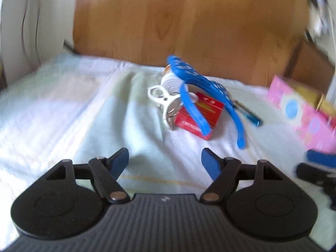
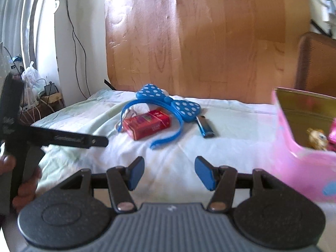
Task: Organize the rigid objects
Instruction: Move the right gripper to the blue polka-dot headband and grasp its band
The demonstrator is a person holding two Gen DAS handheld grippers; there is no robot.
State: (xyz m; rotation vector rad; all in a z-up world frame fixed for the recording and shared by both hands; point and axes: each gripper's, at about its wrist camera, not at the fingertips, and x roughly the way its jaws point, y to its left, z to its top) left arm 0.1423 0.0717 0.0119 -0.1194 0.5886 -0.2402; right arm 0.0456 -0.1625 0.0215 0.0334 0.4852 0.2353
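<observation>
On bed (image 2: 88, 113), red box (image 2: 147, 124) at 12 o'clock from right tongs (image 2: 169, 173), long axis 2-to-8; both tongs wide, empty; left tongs (image 1: 164, 161) roughly equidistant.

Pretty clearly someone's bedroom at home. There's a bed with a pale rumpled sheet (image 2: 88, 113) and a big wooden headboard (image 2: 210, 42) right behind it. Off to the side a cable (image 2: 73, 31) runs down the white wall to a plastic bag (image 2: 31, 75) and chargers on the floor. Personal clutter sits on the sheet, like a polka-dot bow headband (image 2: 168, 103).
</observation>
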